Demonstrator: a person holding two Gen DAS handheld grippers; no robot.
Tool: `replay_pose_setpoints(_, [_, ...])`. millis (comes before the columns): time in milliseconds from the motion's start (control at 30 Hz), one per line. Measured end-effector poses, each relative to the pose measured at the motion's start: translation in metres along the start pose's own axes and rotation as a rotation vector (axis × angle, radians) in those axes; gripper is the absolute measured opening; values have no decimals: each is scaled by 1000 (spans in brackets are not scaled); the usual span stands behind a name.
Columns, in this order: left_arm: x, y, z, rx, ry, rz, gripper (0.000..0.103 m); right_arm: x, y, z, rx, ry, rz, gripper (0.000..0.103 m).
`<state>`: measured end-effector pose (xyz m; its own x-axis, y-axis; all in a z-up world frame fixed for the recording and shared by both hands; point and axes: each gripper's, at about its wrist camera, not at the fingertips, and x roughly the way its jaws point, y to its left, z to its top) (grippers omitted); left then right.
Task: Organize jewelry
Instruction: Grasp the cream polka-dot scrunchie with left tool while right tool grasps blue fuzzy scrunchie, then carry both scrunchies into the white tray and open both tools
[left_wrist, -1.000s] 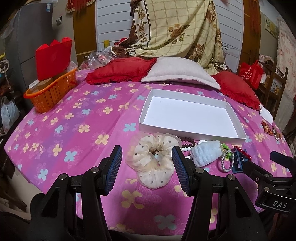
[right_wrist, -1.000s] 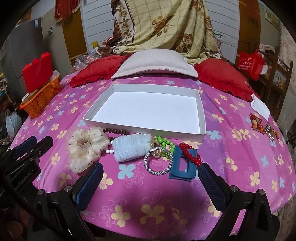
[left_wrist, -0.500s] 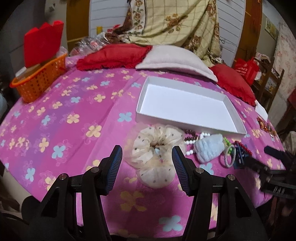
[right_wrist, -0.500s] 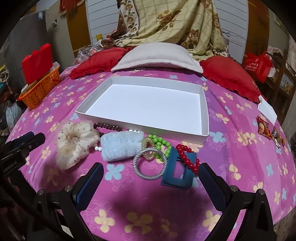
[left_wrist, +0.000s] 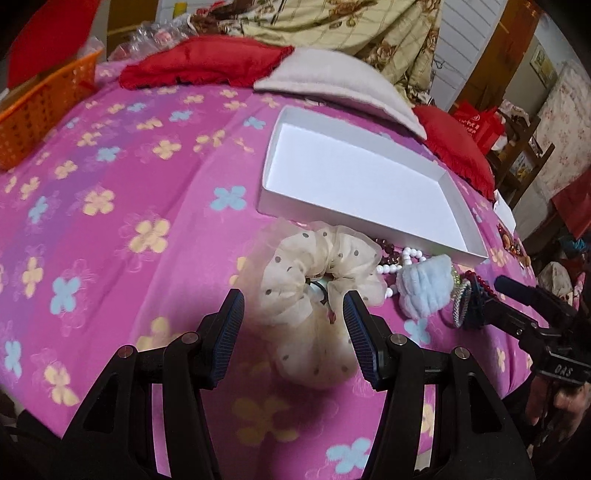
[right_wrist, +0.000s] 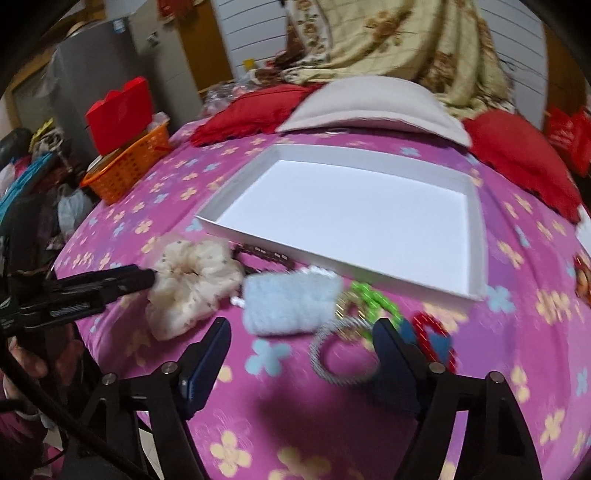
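Two hand-held grippers over a flowered pink cloth (left_wrist: 110, 184), both pointing steeply down. The left gripper (left_wrist: 293, 325) has its jaws well apart and holds nothing; they straddle the near half of the cream scrunchie (left_wrist: 317, 291), placed so that closing would likely pinch the fabric ring. The right gripper (right_wrist: 301, 352) has its jaws closing, with nothing pressed between them; the silver ring (right_wrist: 341, 350) lies just ahead of its right finger and the blue fluffy piece (right_wrist: 291, 306) just beyond the gap. The jewelry lies in a row along the near wall of the white tray (right_wrist: 476, 236), which is bare inside: scrunchie at left, then dark and white beads, the fluffy piece, green beads (right_wrist: 373, 301), silver ring, and a red bead loop (right_wrist: 424, 328) on a blue clip. The row's place just beside the tray keeps each transfer short. No piece is yet in the tray, so the task appears to be at its start.
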<state>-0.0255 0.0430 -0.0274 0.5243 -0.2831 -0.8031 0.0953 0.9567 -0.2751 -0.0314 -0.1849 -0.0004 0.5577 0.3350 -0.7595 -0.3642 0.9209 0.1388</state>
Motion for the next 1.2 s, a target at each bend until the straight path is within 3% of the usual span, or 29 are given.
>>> replay_pose_setpoints(67, [10,0,2,-4,20,-19,56,10,5,4,-21,7,42,75])
replay_pose_setpoints(200, [24,-3,4,7,39,-25,55,35,12,6,-79,73,49,75])
replay_pose_setpoints(233, [26,-5,4,14,39,-28,50,42,13,6,-90,91,31,75])
replay_pose_setpoints(333, [30,-11,5,47,46,-13,23,58,12,3,-106,122,13,71])
replay_pose_setpoints(400, [32,-13,4,60,54,-9,17,63,13,1,-131,114,-25,51])
replay_pose_setpoints(433, [31,-13,4,62,53,-12,14,61,12,0,-140,103,-26,50])
replay_pose_setpoints(500, [29,-13,5,67,48,-10,12,57,9,2,-117,85,-2,34])
replay_pose_setpoints(567, [23,-11,6,61,39,-21,8,49,4,3,-85,68,26,27])
replay_pose_setpoints(833, [-13,-15,17,82,-41,-34,6,6,-6,21,11,-42,151,25])
replay_pose_setpoints(933, [-15,-13,20,84,-56,-12,6,-10,-6,28,18,-88,137,25])
replay_pose_setpoints(1000, [-9,-11,18,69,-48,-7,20,-19,-10,32,23,-115,123,25])
replay_pose_setpoints(1067, [-2,-9,15,40,-21,-17,76,-25,-17,36,27,-128,88,25])
replay_pose_setpoints(1133, [4,-9,11,17,-37,-45,80,-29,-26,38,33,-130,59,25])
replay_pose_setpoints(1200, [15,-11,9,27,-23,-10,80,-30,-37,39,47,-124,36,25])
